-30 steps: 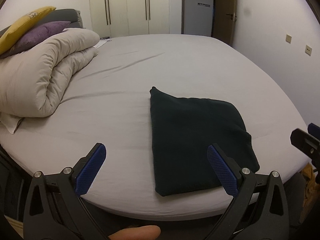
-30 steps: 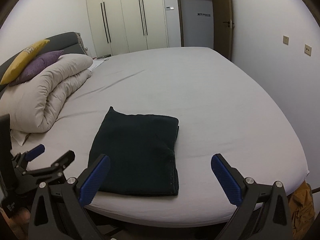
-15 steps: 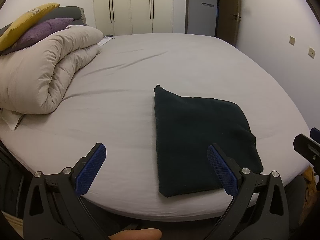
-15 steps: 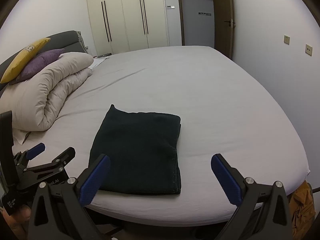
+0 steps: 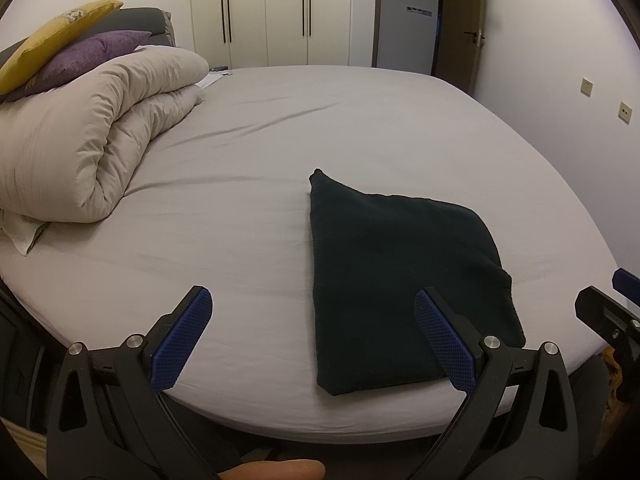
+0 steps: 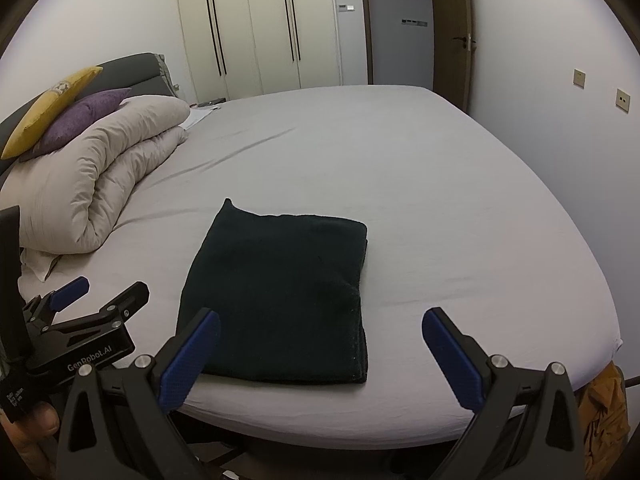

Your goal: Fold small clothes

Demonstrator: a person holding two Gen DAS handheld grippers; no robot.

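Observation:
A dark green folded cloth (image 5: pixel 400 272) lies flat on the grey bed sheet (image 5: pixel 320 128) near the front edge; it also shows in the right wrist view (image 6: pixel 280 292). My left gripper (image 5: pixel 312 336) is open and empty, held back at the bed's front edge, to the left of the cloth. My right gripper (image 6: pixel 320 356) is open and empty, held back in front of the cloth's near right corner. The left gripper also shows at the lower left of the right wrist view (image 6: pixel 96 300).
A rolled beige duvet (image 5: pixel 88 148) with purple (image 5: pixel 92 52) and yellow (image 5: pixel 52 36) pillows lies at the bed's left. Wardrobes (image 6: pixel 260 28) and a door (image 6: pixel 448 32) stand behind. An orange item (image 6: pixel 604 412) sits off the bed's lower right.
Both grippers have stayed open and drawn slightly back; the view shifted a little. The folded cloth has not moved.

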